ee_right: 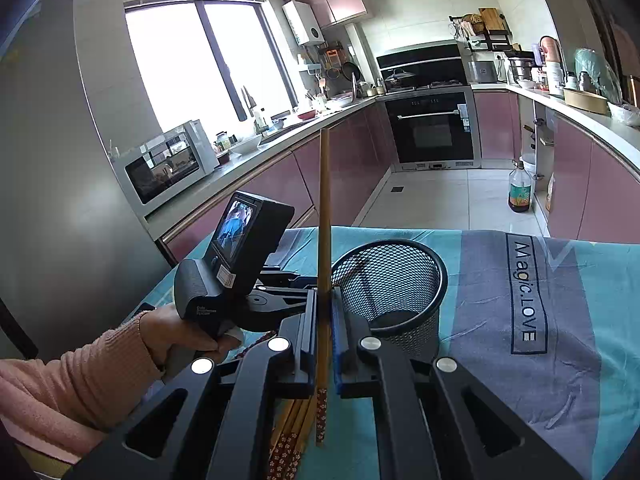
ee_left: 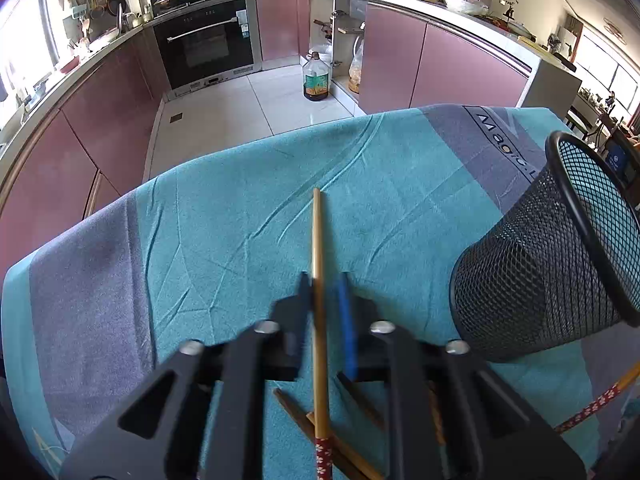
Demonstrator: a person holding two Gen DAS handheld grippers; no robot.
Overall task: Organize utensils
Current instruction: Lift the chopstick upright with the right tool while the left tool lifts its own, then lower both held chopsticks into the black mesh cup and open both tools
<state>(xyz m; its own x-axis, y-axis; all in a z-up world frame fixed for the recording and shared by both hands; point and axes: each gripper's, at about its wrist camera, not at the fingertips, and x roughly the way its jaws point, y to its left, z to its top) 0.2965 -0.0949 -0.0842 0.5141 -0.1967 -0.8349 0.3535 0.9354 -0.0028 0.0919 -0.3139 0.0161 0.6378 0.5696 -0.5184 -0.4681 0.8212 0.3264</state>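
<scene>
My left gripper point(ee_left: 326, 286) is shut on a bamboo chopstick point(ee_left: 318, 248) with a red flowered end; it points forward over the teal cloth point(ee_left: 224, 216). More chopsticks point(ee_left: 320, 436) lie crossed on the cloth under that gripper. The black mesh holder point(ee_left: 552, 268) stands to its right. My right gripper point(ee_right: 325, 300) is shut on another chopstick point(ee_right: 324, 208), held upright just left of the mesh holder point(ee_right: 394, 280). Several chopsticks point(ee_right: 290, 432) lie on the cloth below it. The left gripper's body point(ee_right: 236, 264) and the hand show at the left.
The table's far edge point(ee_left: 360, 118) drops to the kitchen floor. An oil bottle point(ee_left: 316, 80) stands on the floor by pink cabinets point(ee_left: 460, 64). A grey band with lettering point(ee_right: 524, 292) runs across the cloth to the right of the holder.
</scene>
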